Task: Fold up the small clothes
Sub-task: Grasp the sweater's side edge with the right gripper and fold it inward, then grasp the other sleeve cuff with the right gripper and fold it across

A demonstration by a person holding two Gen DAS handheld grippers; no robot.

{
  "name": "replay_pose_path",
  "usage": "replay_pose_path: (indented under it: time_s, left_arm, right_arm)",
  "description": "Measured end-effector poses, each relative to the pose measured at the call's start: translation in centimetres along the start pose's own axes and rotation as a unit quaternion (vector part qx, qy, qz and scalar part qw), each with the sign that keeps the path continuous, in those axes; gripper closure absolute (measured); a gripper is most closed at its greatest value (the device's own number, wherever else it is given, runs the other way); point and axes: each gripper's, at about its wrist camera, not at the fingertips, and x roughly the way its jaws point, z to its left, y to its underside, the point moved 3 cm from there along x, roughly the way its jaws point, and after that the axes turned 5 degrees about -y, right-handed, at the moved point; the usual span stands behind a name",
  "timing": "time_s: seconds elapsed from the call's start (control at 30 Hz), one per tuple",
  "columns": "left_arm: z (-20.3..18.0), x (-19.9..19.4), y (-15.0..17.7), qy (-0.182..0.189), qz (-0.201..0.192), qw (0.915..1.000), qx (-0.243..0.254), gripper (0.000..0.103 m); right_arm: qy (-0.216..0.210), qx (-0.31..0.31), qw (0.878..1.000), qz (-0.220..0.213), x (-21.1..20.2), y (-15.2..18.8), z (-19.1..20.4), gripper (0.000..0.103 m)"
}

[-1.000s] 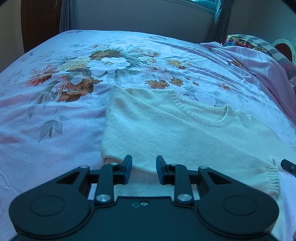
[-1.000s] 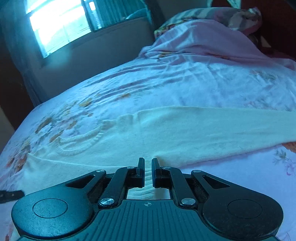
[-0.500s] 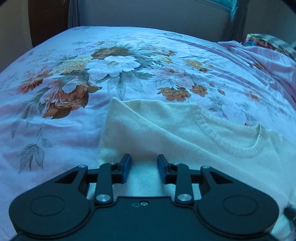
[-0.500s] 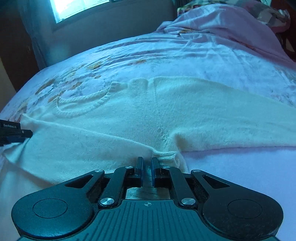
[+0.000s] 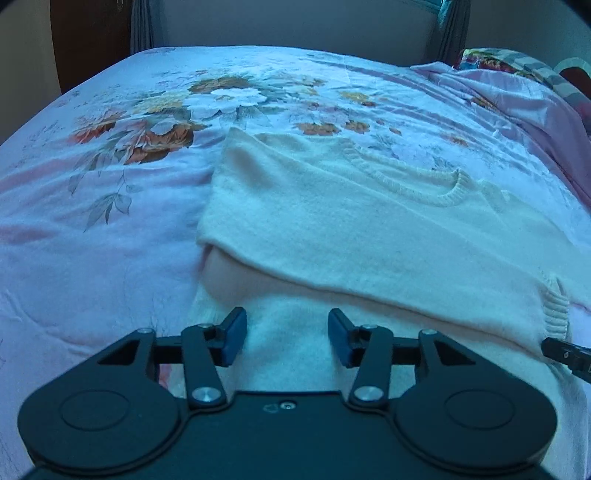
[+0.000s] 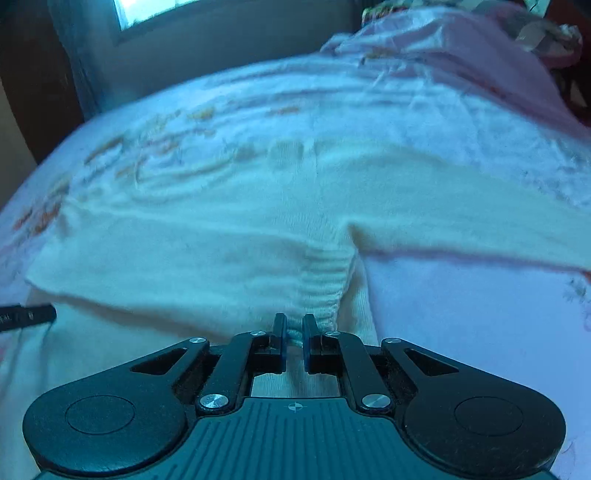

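A cream knit sweater (image 5: 369,221) lies on the floral bedsheet (image 5: 110,184), with one sleeve folded across its body. The sleeve's ribbed cuff (image 5: 554,310) lies at the right. My left gripper (image 5: 286,338) is open and empty, just above the sweater's near part. In the right wrist view the sweater (image 6: 221,229) fills the middle. My right gripper (image 6: 294,332) is shut on the ribbed cuff (image 6: 317,284) of the folded sleeve. The other sleeve (image 6: 480,221) stretches out to the right. The right gripper's tip shows in the left wrist view (image 5: 569,356).
A crumpled pink blanket (image 5: 517,96) and a patterned pillow (image 5: 509,62) lie at the bed's far right. A wall and curtain (image 5: 448,29) stand behind the bed. The left gripper's tip shows at the left edge of the right wrist view (image 6: 26,315).
My right gripper has carried the cuff across the sweater's body, folding the sleeve over. My left gripper has opened wider and pulled back a little.
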Motion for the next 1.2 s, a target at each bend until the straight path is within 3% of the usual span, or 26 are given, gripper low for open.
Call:
replay_pose_path:
  time_s: [0.07,0.27,0.57,0.63,0.67,0.7,0.73,0.83,0.87,1.03,1.1,1.2]
  left_arm:
    - [-0.4,-0.9,0.6,-0.011,0.0,0.9999,0.006,0.056]
    - [-1.4,-4.3,1.3,0.024,-0.008,0.9996,-0.012,0.056]
    - [-5.0,-4.3,1.3,0.023,-0.025,0.9994,0.001,0.056]
    - [-5.8,-3.7,0.9,0.022,-0.021,0.9995,0.003,0.055]
    - [-6.2,-3.3,0.7,0.022,-0.017,0.9996,0.002,0.055]
    - [-6.4,-2.9,0.5,0.024,-0.016,0.9996,0.001,0.055]
    - [-6.7,-2.7,0.2,0.025,-0.016,0.9996,-0.001,0.055]
    - [-7.1,-1.5,-0.5,0.02,-0.014,0.9996,-0.01,0.055]
    - [-7.1,-1.2,-0.7,0.019,-0.012,0.9997,-0.015,0.055]
    - [-6.5,-0.3,-0.9,0.019,-0.003,0.9994,-0.029,0.055]
    - [-6.3,-0.3,-0.8,0.017,-0.006,0.9996,-0.022,0.055]
    - [-5.8,-0.3,-0.7,0.017,-0.007,0.9996,-0.02,0.055]
  right_arm:
    - [0.002,0.001,1.0,-0.006,-1.2,-0.1,0.0,0.096]
    - [0.016,0.045,0.998,-0.034,-5.8,-0.1,-3.5,0.096]
    - [0.095,0.162,0.981,-0.045,-8.5,-0.3,-16.9,0.094]
    - [0.108,0.192,0.974,-0.048,-8.5,-0.5,-19.6,0.071]
    - [0.111,0.207,0.971,-0.053,-8.6,-0.6,-20.9,0.044]
    - [0.118,0.215,0.968,-0.06,-8.6,-0.7,-21.8,0.036]
    - [0.127,0.218,0.965,-0.067,-8.7,-0.9,-22.7,0.037]
    - [0.133,0.253,0.955,-0.084,-8.8,-1.3,-25.3,0.039]
    - [0.135,0.269,0.949,-0.09,-8.7,-1.4,-26.2,0.048]
    - [0.147,0.334,0.923,-0.121,-8.0,-2.5,-30.1,0.072]
    - [0.155,0.361,0.91,-0.131,-7.8,-2.7,-31.4,0.088]
    - [0.169,0.37,0.903,-0.138,-7.3,-3.6,-32.2,0.1]
